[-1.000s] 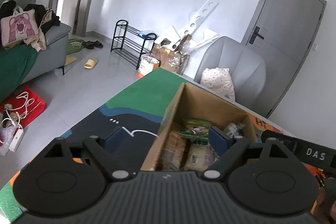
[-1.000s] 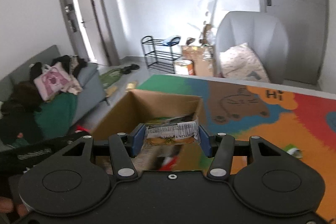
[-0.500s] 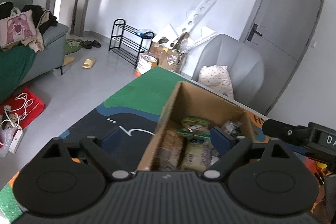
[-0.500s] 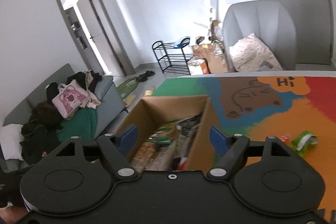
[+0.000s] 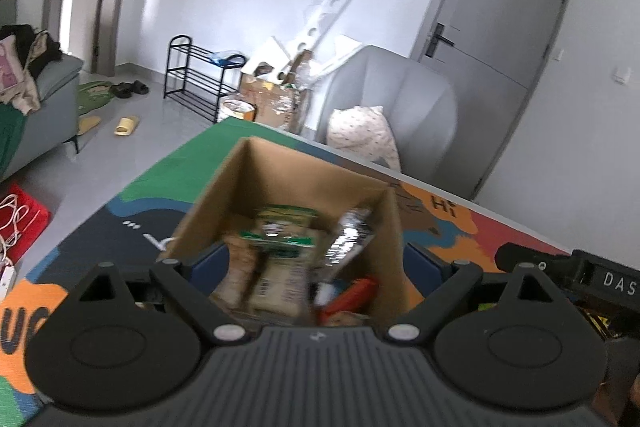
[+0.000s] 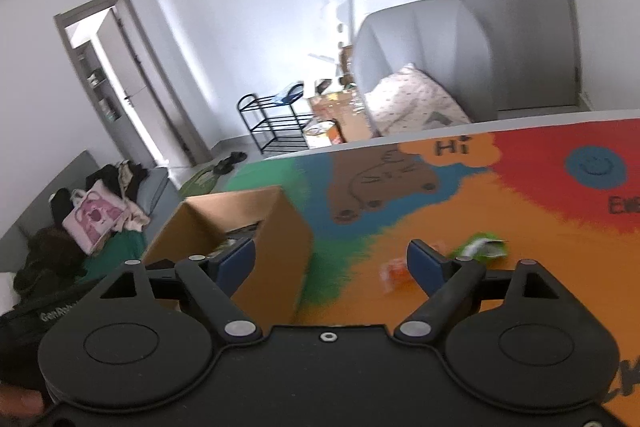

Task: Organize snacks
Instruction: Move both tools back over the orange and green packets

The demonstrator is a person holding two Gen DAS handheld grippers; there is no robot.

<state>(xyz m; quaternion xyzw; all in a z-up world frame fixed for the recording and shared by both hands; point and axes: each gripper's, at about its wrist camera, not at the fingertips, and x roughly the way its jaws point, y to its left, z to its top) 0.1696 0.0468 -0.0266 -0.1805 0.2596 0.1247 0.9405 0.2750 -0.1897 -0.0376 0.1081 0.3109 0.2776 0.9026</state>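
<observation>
Left wrist view: the left tongs (image 5: pixel 318 263) stand apart, empty, over the cardboard box (image 5: pixel 280 183) of blurred snack packets (image 5: pixel 286 239).

Right wrist view: the right tongs (image 6: pixel 332 261), jaws just opened wider, hold nothing; a green packet (image 6: pixel 482 246) and perhaps an orange one (image 6: pixel 394 269) lie on the worktop (image 6: pixel 520 211).

Table (image 6: pixel 520 123) covered by a colourful cartoon mat (image 6: pixel 420 219). On the mat: open cardboard box (image 6: pixel 276 223) over the green and blue area; green snack packet (image 6: pixel 482 247) and small orange packet (image 6: pixel 394 269) on the orange patch, well apart from the box.
</observation>
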